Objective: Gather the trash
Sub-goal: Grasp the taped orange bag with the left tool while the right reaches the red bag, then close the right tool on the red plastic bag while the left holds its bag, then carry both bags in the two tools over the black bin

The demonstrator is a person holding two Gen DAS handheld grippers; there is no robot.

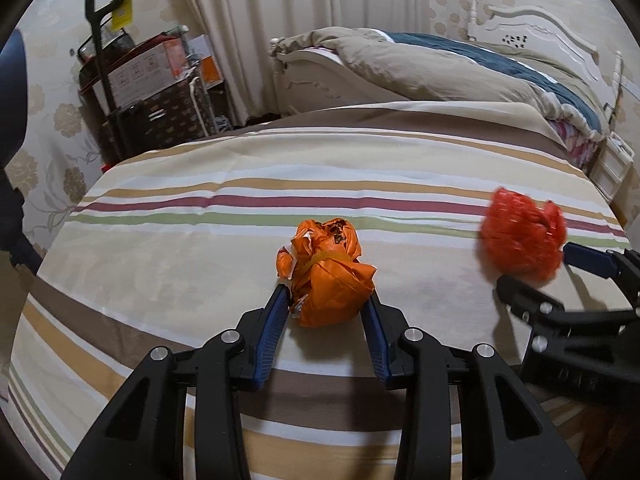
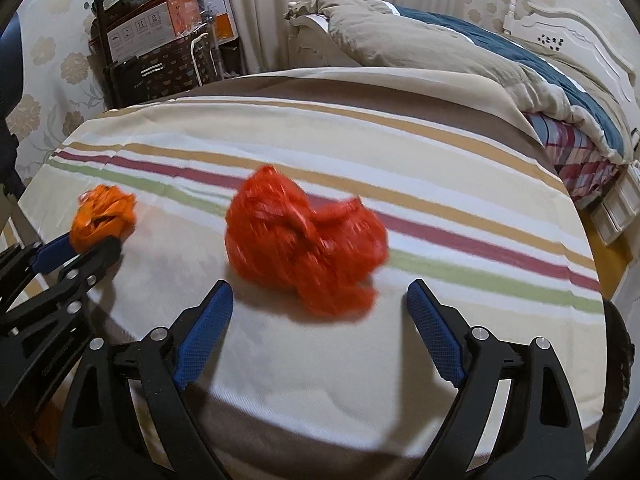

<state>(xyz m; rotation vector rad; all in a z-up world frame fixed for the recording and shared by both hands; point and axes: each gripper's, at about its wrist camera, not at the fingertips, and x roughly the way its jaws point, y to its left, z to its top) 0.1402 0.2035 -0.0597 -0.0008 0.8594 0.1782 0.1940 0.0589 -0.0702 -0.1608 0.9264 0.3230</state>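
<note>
An orange crumpled plastic bag (image 1: 326,272) tied with a band lies on the striped tablecloth (image 1: 200,240). My left gripper (image 1: 328,300) has its blue pads against both sides of the bag. It also shows in the right wrist view (image 2: 102,218) at the left, with the left gripper (image 2: 86,246) on it. A red crumpled plastic bag (image 2: 304,240) lies just ahead of my right gripper (image 2: 320,292), which is open wide and empty. The red bag shows blurred in the left wrist view (image 1: 522,232), with the right gripper (image 1: 532,266) at it.
The table's edges curve away at left, right and front. Behind it stand a bed (image 1: 460,68) with a beige and blue quilt, curtains (image 1: 280,20), and a trolley with boxes (image 1: 140,80). A white drawer unit (image 2: 620,208) stands at the right.
</note>
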